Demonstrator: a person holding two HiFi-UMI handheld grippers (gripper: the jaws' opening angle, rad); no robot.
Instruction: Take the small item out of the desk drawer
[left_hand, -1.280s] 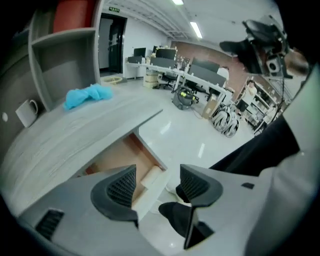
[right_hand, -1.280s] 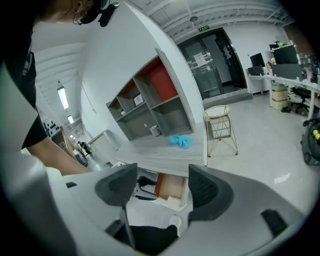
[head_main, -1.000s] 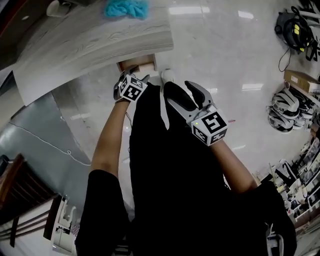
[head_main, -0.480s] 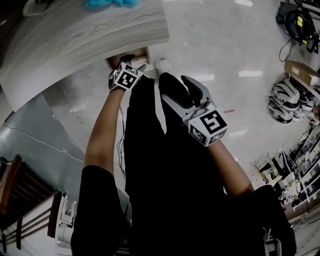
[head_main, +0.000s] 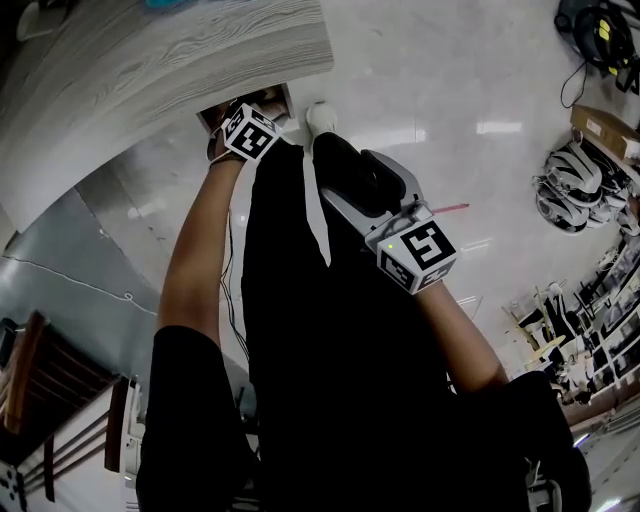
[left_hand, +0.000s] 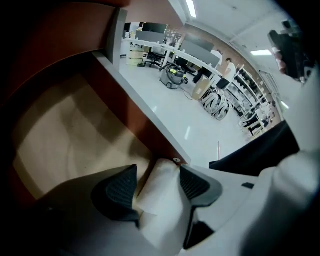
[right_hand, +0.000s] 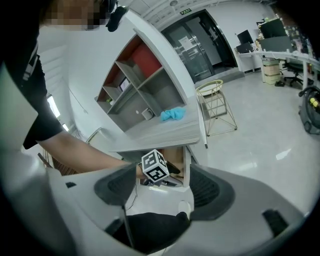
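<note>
The grey, wood-grained desk top (head_main: 150, 60) filled the upper left of the head view, with the open drawer (head_main: 278, 98) showing just under its front edge. The left gripper (left_hand: 156, 183) reached into that drawer, its marker cube (head_main: 249, 133) at the drawer's mouth. Its two dark, ribbed pads were pressed on either side of the small item (left_hand: 161, 200) – a smooth, white, rounded piece, roughly cylindrical – so the jaws were closed on it. The item sat inside the drawer, above the matte tan floor (left_hand: 65, 135) and close to the corner where the reddish-brown side wall (left_hand: 135, 117) ended.

Further right, the right gripper (right_hand: 161, 192) hung over the person's black clothing, well back from the desk edge. Its grey jaws stood wide apart, nothing between the ribbed pads – only the left gripper's cube and the drawer in the distance beyond them. A rounded white shoe (head_main: 321, 116) rested on the glossy pale floor (head_main: 450, 80) just right of the drawer.
</note>
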